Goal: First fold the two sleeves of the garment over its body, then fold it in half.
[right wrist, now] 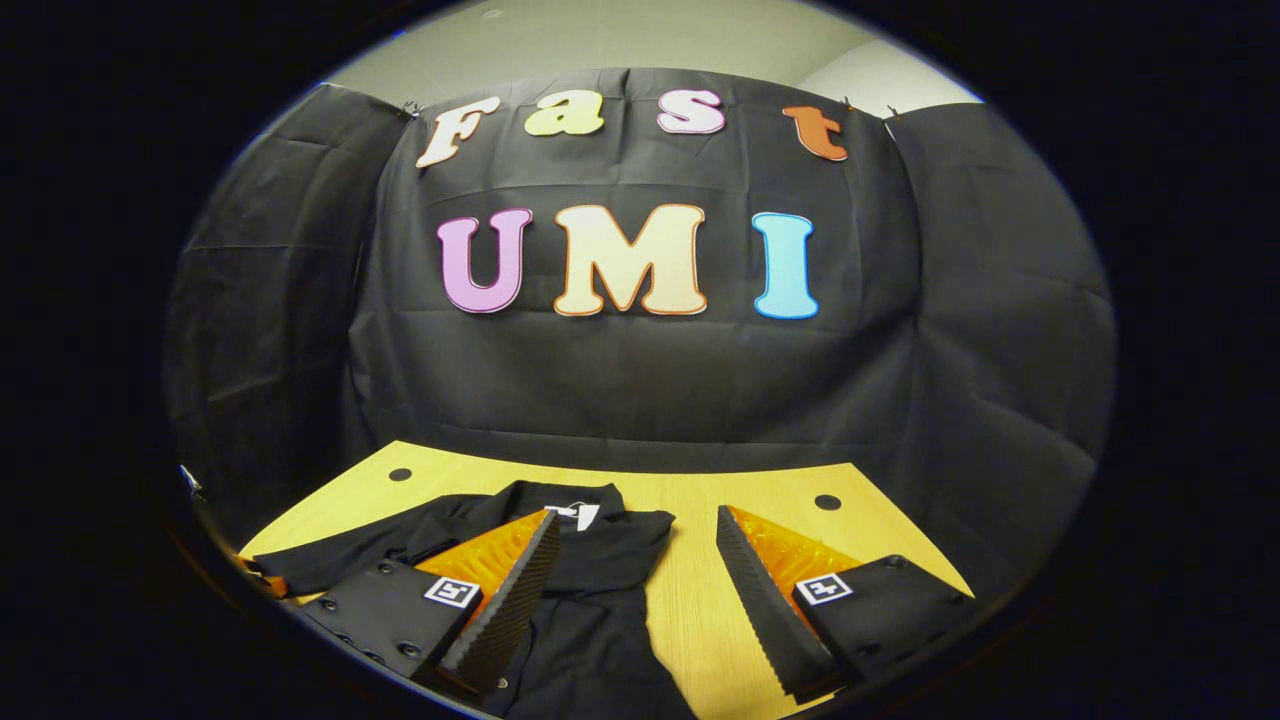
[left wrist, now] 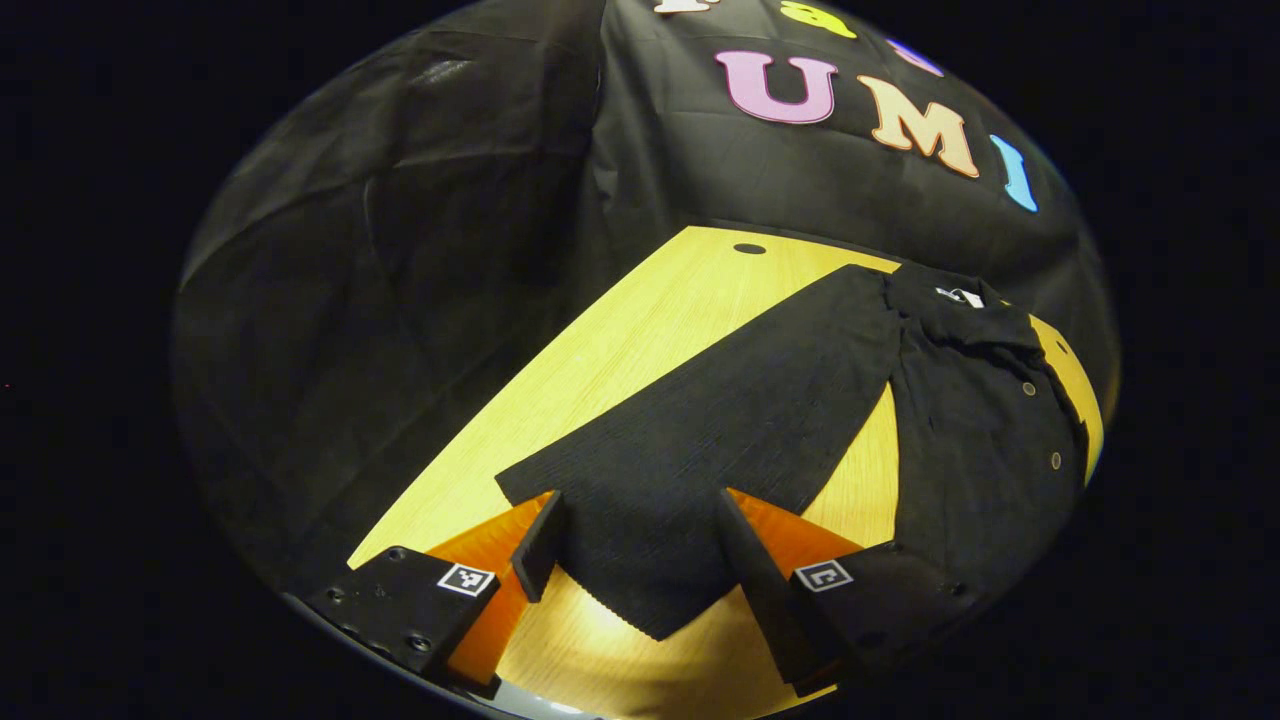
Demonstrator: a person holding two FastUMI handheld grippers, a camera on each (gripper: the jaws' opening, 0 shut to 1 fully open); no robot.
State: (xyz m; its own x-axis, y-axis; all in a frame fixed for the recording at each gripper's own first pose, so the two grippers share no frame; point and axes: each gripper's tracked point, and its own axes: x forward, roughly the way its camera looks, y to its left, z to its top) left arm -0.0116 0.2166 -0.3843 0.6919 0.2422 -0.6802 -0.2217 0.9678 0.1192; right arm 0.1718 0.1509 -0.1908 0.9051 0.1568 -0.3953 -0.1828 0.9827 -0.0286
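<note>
A black button-up garment (left wrist: 990,440) lies flat on the yellow wooden table (left wrist: 640,330), collar (left wrist: 965,320) at the far end. One long sleeve (left wrist: 720,420) stretches away from the body toward my left gripper (left wrist: 640,560). That gripper is open, and the sleeve's cuff end lies between its two spread fingers. In the right gripper view the garment (right wrist: 600,640) lies with its collar (right wrist: 610,530) toward the wall. My right gripper (right wrist: 635,590) hangs open above it, one finger over the cloth and the other over bare table (right wrist: 760,490).
Black cloth walls close the booth behind and beside the table. The tabletop has small round holes (right wrist: 827,501) near its back corners. Bare wood runs alongside the spread sleeve and beside the garment's body.
</note>
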